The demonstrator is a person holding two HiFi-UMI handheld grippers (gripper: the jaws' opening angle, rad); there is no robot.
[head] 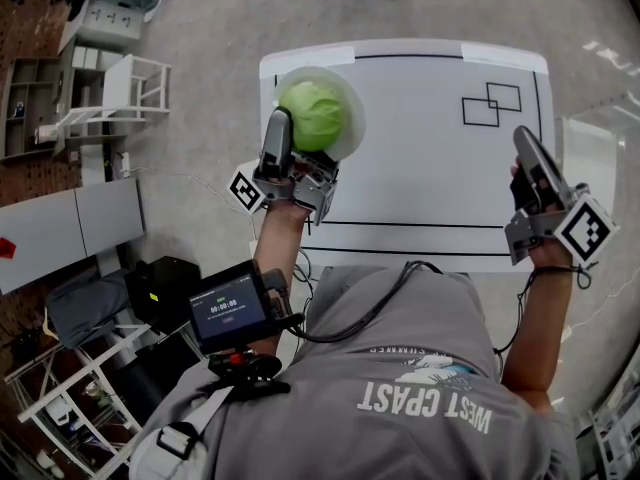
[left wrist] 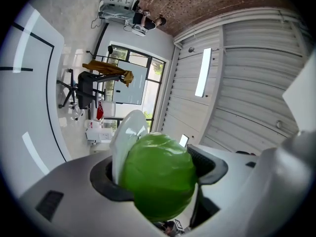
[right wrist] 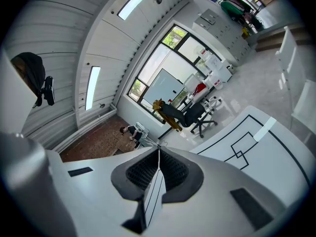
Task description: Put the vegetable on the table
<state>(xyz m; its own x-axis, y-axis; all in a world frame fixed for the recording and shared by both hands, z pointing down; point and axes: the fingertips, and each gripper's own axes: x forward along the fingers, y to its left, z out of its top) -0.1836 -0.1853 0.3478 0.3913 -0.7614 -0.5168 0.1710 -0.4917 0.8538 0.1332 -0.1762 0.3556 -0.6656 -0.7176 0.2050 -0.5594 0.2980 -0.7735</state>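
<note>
A round green vegetable, a cabbage (head: 312, 114), is held above the near left part of the white table (head: 420, 168). My left gripper (head: 306, 120) is shut on it. In the left gripper view the cabbage (left wrist: 159, 176) fills the space between the jaws, and a white plate (left wrist: 124, 138) stands on edge against it, apparently pressed between it and one jaw. The same plate (head: 350, 120) shows behind the cabbage in the head view. My right gripper (head: 526, 140) hovers at the table's right edge, jaws together with nothing between them (right wrist: 157, 174).
Black lines and two overlapping squares (head: 492, 104) are marked on the table. White racks and shelves (head: 118, 90) stand on the floor to the left. A device with a screen (head: 228, 310) hangs at the person's chest. An office chair (right wrist: 183, 113) stands beyond the table.
</note>
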